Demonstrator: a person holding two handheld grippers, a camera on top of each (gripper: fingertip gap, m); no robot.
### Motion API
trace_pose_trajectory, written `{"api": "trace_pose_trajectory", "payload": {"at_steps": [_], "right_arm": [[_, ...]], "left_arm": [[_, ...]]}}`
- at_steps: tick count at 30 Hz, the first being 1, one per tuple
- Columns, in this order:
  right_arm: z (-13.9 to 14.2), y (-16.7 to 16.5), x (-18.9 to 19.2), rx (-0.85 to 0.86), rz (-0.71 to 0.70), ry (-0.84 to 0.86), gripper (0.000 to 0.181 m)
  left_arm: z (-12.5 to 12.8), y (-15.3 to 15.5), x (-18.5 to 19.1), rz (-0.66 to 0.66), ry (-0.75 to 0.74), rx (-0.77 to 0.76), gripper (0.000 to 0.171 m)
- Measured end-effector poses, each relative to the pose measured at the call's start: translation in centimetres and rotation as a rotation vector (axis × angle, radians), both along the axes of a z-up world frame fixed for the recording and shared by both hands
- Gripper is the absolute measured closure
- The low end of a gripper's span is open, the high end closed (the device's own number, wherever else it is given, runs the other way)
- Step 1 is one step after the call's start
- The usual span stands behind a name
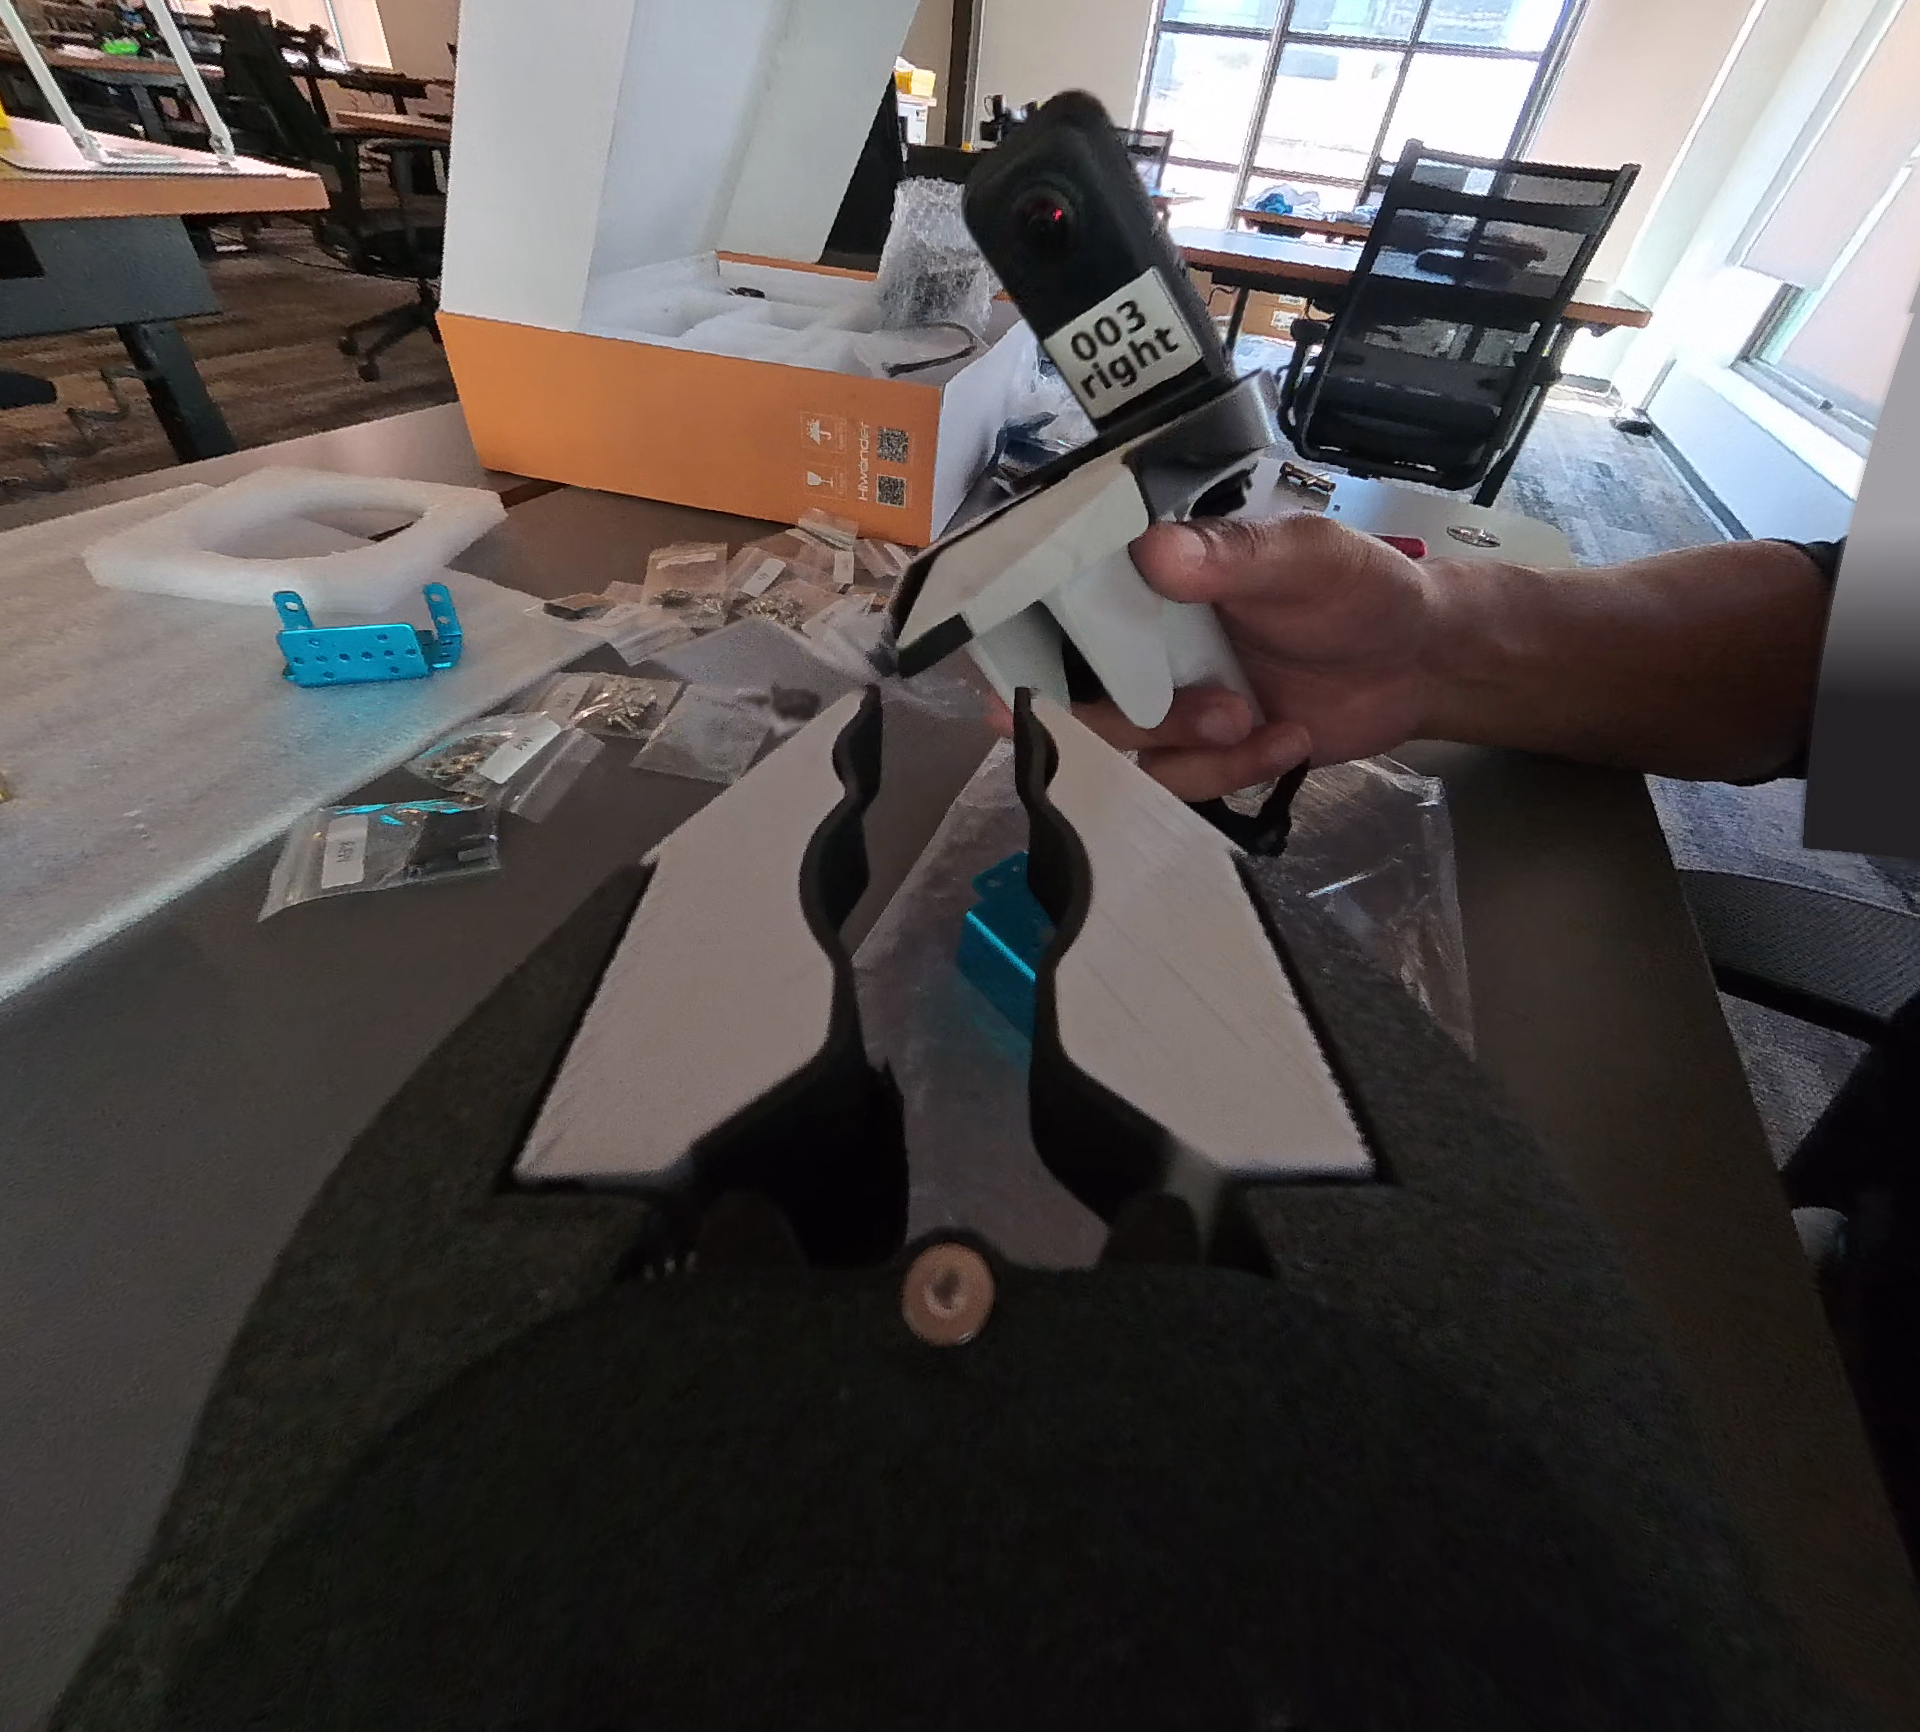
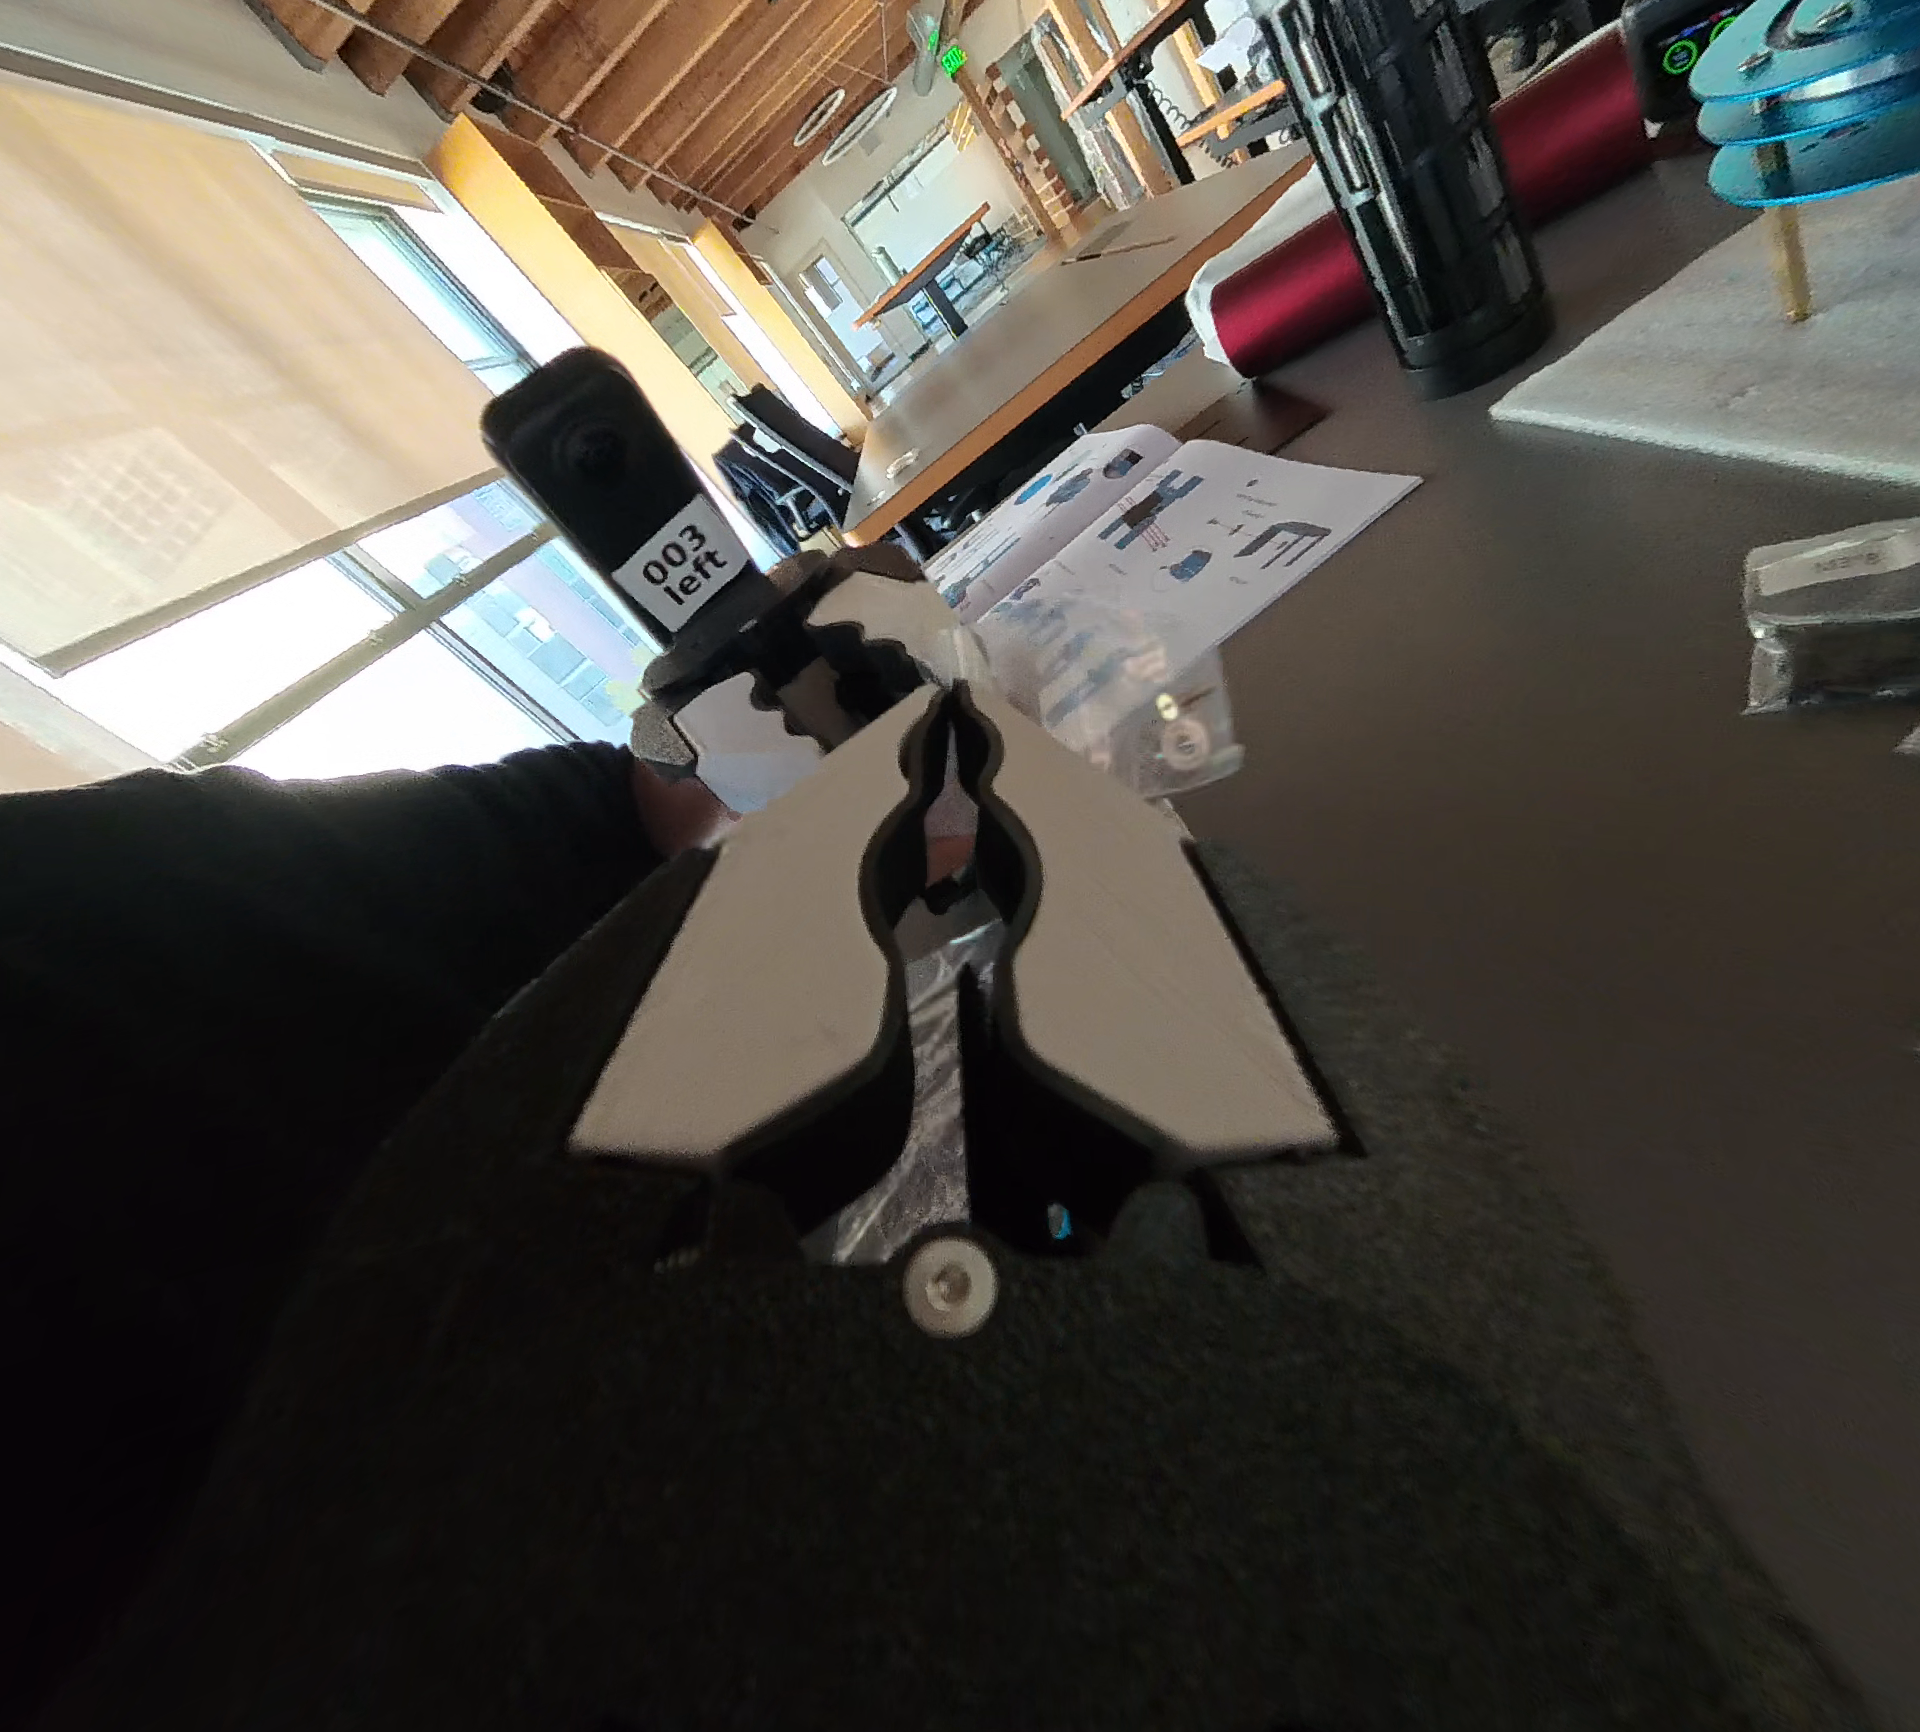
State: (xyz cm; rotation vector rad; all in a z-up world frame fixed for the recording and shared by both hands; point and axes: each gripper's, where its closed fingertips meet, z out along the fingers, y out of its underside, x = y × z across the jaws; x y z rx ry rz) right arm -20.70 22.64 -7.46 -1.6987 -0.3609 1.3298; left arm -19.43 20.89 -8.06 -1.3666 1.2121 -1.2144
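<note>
**Clear bag pinched on the right, left fingers spread over it**

Left wrist view, far left: white foam frame [image 1: 281, 529] lying on a grey mat, blue metal bracket [image 1: 364, 638] just beside it. Next over, small bags of hardware [image 1: 582, 726] scattered across the dark table [image 1: 260, 1111], with an open orange and white box [image 1: 707, 425] behind. In the middle, left gripper [image 1: 945, 706] with its fingers parted, a plain gap between the tips, nothing clamped. Under and between those fingers, a clear plastic bag [image 1: 1351, 882] holding a blue metal part [image 1: 1003, 944]. Just above the left tips, right gripper [image 1: 899, 659], tilted down and held in a hand [image 1: 1288, 643]. Farther right, a black mesh chair [image 1: 1475, 311].

Right wrist view, from the left: dark sleeve [image 2: 260, 1007], then the right gripper's own fingers meeting at the tips and pinching the crumpled edge of the clear bag. Past the tips, an open booklet [image 2: 1174, 529] flat on the table. Beyond it, a black lattice cylinder [image 2: 1392, 124] standing upright, stacked blue discs [image 2: 1808, 103] at far right, one more small packet [image 2: 1839, 633] below them.
</note>
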Motion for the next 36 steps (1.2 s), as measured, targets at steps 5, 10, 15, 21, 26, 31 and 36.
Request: {"api": "trace_pose_trajectory", "payload": {"at_steps": [5, 10, 15, 21, 26, 31, 36], "right_arm": [[0.5, -0.4, -0.4, -0.061, 0.059, 0.088, 0.179], [0.8, -0.8, -0.8, -0.068, 0.089, 0.137, 0.181], [0.4, -0.7, -0.7, -0.035, 0.077, 0.075, 0.181], [0.4, -0.7, -0.8, 0.111, 0.016, -0.061, 0.181], [0.8, -0.8, -1.0, 0.134, 0.006, -0.062, 0.181], [0.9, -0.8, -0.8, 0.100, 0.013, -0.029, 0.181], [1.0, -0.7, -0.4, 0.158, -0.016, -0.105, 0.181]], "left_arm": [[0.2, 0.2, -0.1, 0.012, -0.014, -0.017, 0.160], [0.4, -0.1, -0.2, -0.004, -0.025, -0.026, 0.162], [0.2, -0.5, -0.1, -0.052, -0.029, -0.089, 0.153], [0.4, -0.1, -0.2, -0.057, -0.054, -0.158, 0.161], [0.6, 0.1, -0.4, -0.045, -0.061, -0.133, 0.170], [0.6, 0.0, -0.5, -0.063, -0.050, -0.125, 0.171], [0.8, 0.2, -0.6, -0.064, -0.054, -0.132, 0.171]]}}
